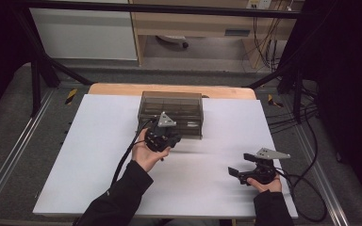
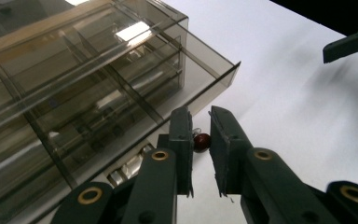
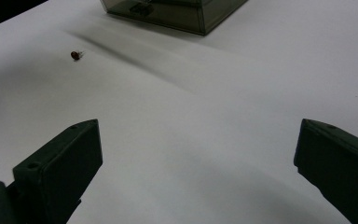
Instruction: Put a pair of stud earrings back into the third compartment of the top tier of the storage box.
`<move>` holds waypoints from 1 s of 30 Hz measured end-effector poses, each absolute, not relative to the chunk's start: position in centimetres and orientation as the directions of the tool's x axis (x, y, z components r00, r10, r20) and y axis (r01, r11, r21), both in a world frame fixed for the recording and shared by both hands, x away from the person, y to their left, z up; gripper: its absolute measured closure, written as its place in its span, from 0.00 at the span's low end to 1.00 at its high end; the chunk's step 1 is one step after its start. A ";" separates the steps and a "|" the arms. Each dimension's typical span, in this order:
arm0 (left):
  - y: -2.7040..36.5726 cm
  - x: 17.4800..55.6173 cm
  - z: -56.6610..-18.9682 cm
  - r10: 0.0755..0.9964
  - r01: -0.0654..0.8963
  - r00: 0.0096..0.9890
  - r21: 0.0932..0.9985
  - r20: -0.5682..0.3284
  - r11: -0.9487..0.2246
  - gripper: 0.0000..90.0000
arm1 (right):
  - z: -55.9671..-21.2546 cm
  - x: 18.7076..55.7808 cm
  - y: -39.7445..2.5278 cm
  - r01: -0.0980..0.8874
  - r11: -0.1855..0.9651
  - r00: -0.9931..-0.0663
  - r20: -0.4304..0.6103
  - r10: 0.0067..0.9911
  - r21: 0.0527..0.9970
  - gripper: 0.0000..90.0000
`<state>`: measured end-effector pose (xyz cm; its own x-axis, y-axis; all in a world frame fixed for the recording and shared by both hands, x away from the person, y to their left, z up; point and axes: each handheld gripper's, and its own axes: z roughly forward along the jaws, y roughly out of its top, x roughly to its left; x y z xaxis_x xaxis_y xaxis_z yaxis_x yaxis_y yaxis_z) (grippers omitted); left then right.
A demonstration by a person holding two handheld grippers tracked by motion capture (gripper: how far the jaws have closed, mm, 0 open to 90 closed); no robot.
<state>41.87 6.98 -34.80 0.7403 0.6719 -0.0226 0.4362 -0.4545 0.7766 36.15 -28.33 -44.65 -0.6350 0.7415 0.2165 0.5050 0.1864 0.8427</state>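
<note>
High view: left gripper (image 1: pixel 169 141) sits at centre frame, held in the person's left hand (image 1: pixel 143 153), just in front of a smoky clear plastic organizer box (image 1: pixel 172 113) that stands on the white table sheet (image 1: pixel 99 155).

Left gripper view: jaws stand a narrow gap apart, not pressed together. A small dark red bead (image 2: pixel 202 141) with a short clear stub lies on the sheet just beyond the jaw tips, seen through the gap; whether the jaws touch it, I cannot tell. The box takes up the upper left, its inner dividers visible, its near corner close to the bead.

Right gripper (image 1: pixel 238 173): lower right of the high view, low over the sheet, well apart from the box. Right gripper view: jaws spread wide, nothing between them. The bead (image 3: pixel 76 55) shows at upper left, the box (image 3: pixel 177 11) along the top edge.
</note>
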 end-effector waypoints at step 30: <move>4.4 46.6 -35.4 0.696 0.452 0.718 0.767 -0.010 -0.456 0.88 | -44.7 36.1 -28.3 0.504 0.189 -0.636 0.214 0.741 0.843 0.02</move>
<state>46.60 4.37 -35.42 0.7178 0.6962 -0.0096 0.4521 -0.4556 0.7668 36.14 -28.34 -44.66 -0.6365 0.7409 0.2142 0.5041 0.1895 0.8426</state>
